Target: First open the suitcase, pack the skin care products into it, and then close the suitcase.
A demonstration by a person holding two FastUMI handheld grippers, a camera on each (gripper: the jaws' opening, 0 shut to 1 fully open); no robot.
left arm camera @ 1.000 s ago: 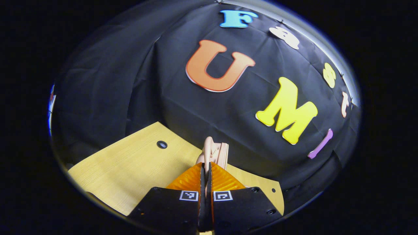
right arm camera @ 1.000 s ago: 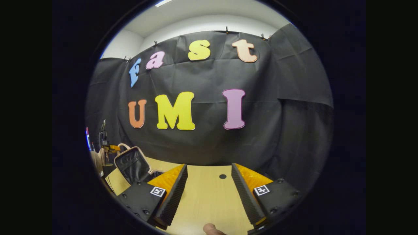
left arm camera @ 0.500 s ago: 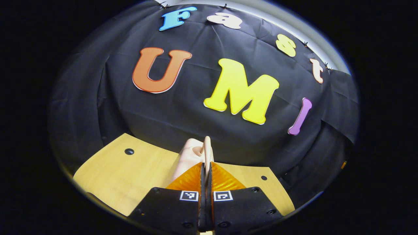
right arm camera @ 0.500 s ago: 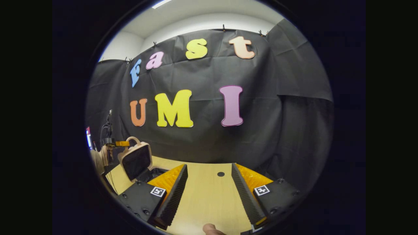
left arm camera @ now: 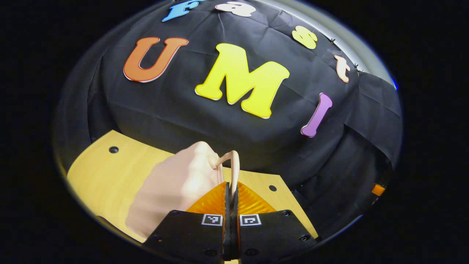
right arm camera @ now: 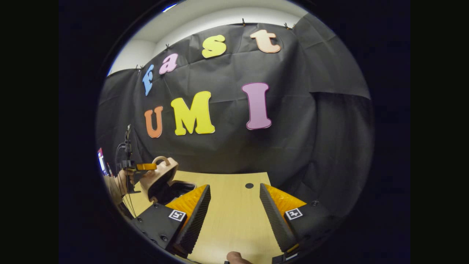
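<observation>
My left gripper (left arm camera: 231,190) pinches the suitcase lid's handle (left arm camera: 233,165); right gripper (right arm camera: 234,205) gapes idle; lid could slip and slam.

Small beige suitcase (right arm camera: 161,176) standing on the left part of the wooden table (right arm camera: 234,223), near its left edge. Lid tilted forward over the dark-lined base, partly open, dark interior showing beneath. Looped beige handle (left arm camera: 231,165) on the lid's top, pinched at its lower end between closed fingers. Smooth rounded beige shell (left arm camera: 172,190) facing up in the left gripper view.
</observation>
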